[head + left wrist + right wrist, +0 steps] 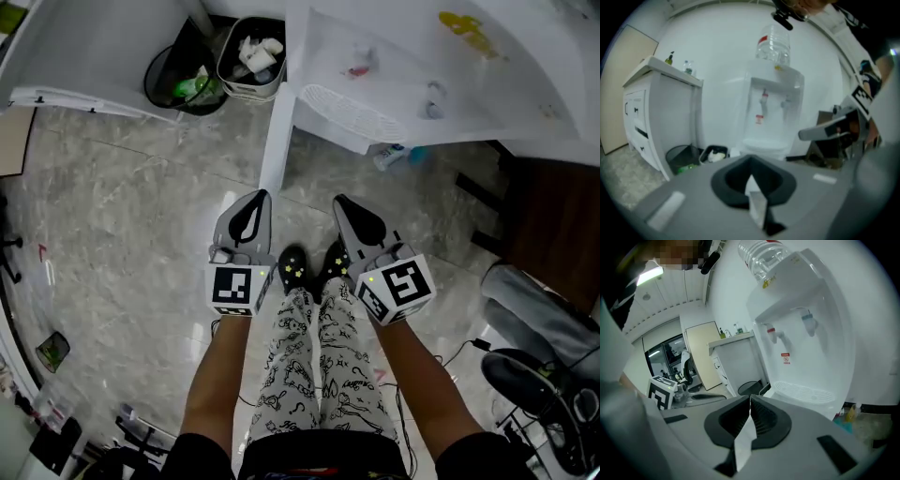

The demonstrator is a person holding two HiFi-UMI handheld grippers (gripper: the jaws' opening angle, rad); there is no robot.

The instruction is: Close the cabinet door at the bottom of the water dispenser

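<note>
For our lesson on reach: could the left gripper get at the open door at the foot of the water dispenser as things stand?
Probably yes. The left gripper, jaws shut, points at the door edge with only floor between; the bins sit off to the side.

Bright, even indoor light fills all three views; in the head view the white dispenser (441, 66) is washed out almost to glare and the floor (141, 216) carries a soft sheen. Both gripper views are fisheye, with black corners and lines bowed at the edges. The left gripper view is soft and smeared throughout, while the right is sharper, with a lamp (649, 273) glowing at upper left.
</note>
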